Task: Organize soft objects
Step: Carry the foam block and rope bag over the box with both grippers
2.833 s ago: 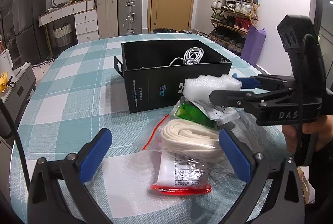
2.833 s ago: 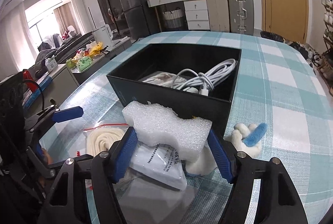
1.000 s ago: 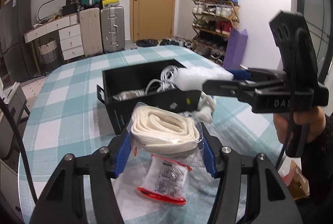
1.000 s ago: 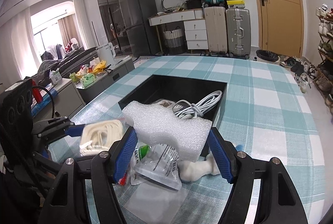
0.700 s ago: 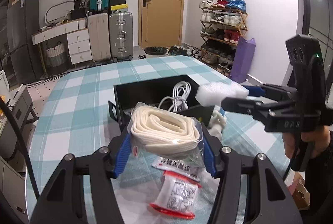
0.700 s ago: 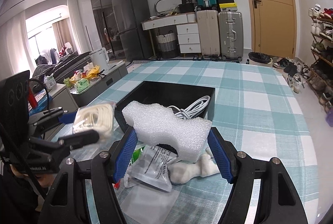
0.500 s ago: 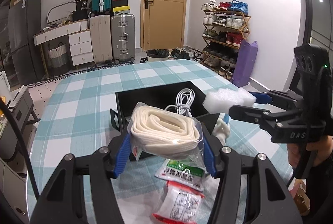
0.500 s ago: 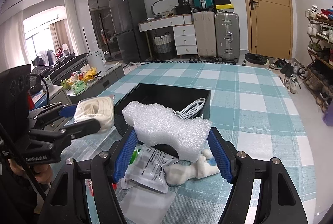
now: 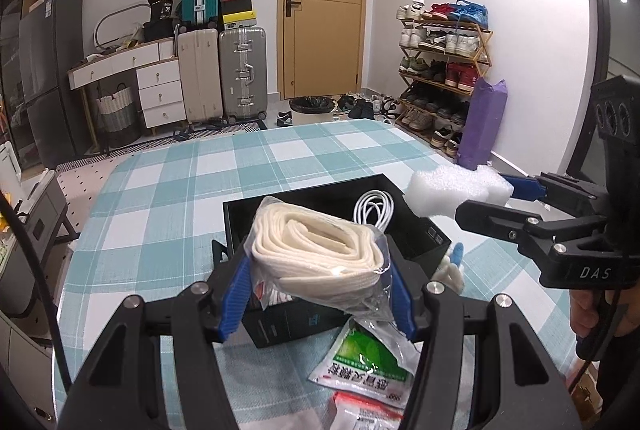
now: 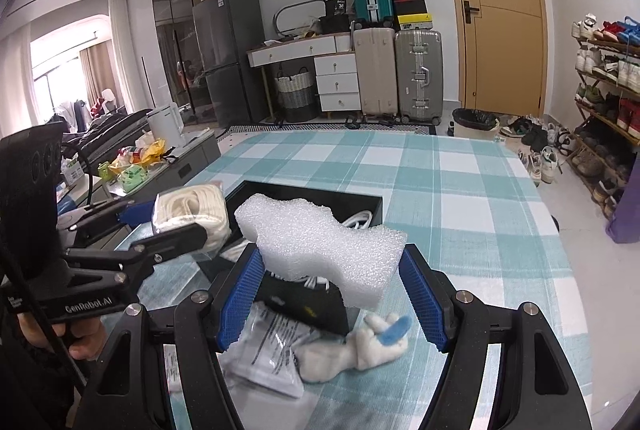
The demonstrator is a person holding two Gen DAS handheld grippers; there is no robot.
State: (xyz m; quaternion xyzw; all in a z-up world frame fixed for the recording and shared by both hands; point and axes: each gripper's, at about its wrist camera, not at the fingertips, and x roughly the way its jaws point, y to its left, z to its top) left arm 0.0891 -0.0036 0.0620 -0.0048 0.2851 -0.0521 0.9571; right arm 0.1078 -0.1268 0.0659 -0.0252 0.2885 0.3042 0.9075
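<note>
My left gripper (image 9: 318, 294) is shut on a clear bag of rolled cream cloth (image 9: 320, 254) and holds it above the near edge of the open black box (image 9: 416, 222). The bag also shows in the right wrist view (image 10: 192, 210). My right gripper (image 10: 332, 290) is shut on a white foam block (image 10: 320, 242), held above the box (image 10: 360, 202); the block also shows in the left wrist view (image 9: 456, 190). A white cable (image 9: 374, 206) lies coiled inside the box.
On the teal checked tablecloth (image 10: 460, 190) near the box lie a green-printed packet (image 9: 368, 362), a red-edged packet (image 9: 360, 414), a grey-printed packet (image 10: 272, 346) and a white plush toy with a blue part (image 10: 360, 346). Suitcases and a shoe rack stand beyond the table.
Both grippers have risen with their loads, the foam block and the bagged cloth. The box and the packets on the table now sit lower in both views.
</note>
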